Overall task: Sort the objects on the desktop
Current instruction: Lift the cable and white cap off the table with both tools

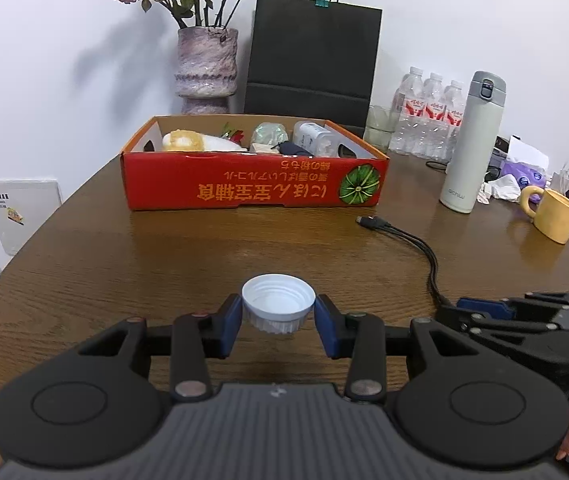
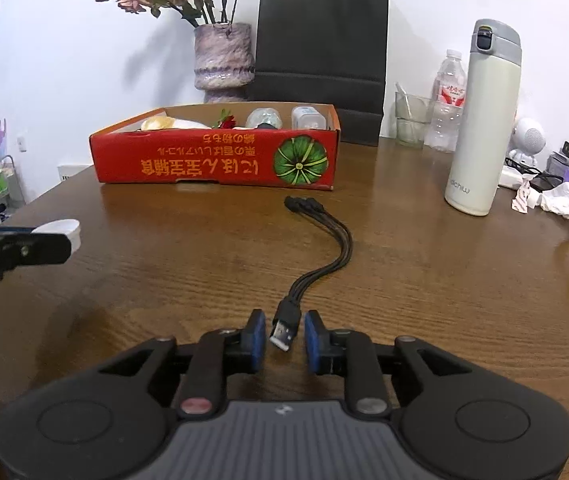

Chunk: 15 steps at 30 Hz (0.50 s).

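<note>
In the left wrist view my left gripper (image 1: 278,320) is shut on a white ribbed bottle cap (image 1: 277,304), held open side up just above the wooden table (image 1: 164,264). In the right wrist view my right gripper (image 2: 284,336) sits low over the table, its blue pads either side of the USB plug (image 2: 283,328) of a black multi-head cable (image 2: 324,256). A narrow gap shows on each side of the plug, so the pads are not pressing on it. The red cardboard box (image 2: 212,160) stands farther back with several items in it. The cap (image 2: 64,229) and left gripper (image 2: 44,246) show at the left edge.
Behind the box stand a vase of dried roses (image 1: 206,68) and a black paper bag (image 1: 308,56). To the right are water bottles (image 1: 428,116), a white thermos (image 2: 480,128), a yellow mug (image 1: 552,212), tissues and chargers. The table edge curves away on the left.
</note>
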### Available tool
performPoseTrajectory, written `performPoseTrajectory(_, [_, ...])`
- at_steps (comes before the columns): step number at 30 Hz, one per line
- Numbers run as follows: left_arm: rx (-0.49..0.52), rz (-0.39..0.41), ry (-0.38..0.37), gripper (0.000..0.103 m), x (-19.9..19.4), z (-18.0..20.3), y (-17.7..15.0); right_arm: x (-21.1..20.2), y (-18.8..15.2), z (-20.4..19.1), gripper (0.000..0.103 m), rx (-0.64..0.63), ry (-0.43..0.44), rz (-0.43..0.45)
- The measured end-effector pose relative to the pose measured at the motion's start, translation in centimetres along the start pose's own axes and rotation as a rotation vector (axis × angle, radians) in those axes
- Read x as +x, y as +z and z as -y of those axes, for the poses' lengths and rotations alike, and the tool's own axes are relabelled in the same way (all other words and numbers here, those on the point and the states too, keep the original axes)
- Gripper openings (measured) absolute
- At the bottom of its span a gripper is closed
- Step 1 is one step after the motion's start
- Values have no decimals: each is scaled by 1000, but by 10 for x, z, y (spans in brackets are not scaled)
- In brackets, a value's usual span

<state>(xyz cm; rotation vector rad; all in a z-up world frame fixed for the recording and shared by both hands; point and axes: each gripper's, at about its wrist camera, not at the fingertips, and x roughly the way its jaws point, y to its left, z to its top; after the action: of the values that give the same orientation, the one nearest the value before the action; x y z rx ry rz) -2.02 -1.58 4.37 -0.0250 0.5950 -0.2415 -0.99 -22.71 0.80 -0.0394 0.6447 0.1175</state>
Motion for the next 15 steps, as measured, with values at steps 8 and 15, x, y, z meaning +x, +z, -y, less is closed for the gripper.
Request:
performPoseTrajectory(8, [-15, -10, 7, 41, 4, 1, -3, 7, 7, -6, 12, 2, -31, -22])
performPoseTrajectory(15, [-31, 3, -12, 41, 3, -4, -2, -16, 8, -6, 9, 63, 79, 40])
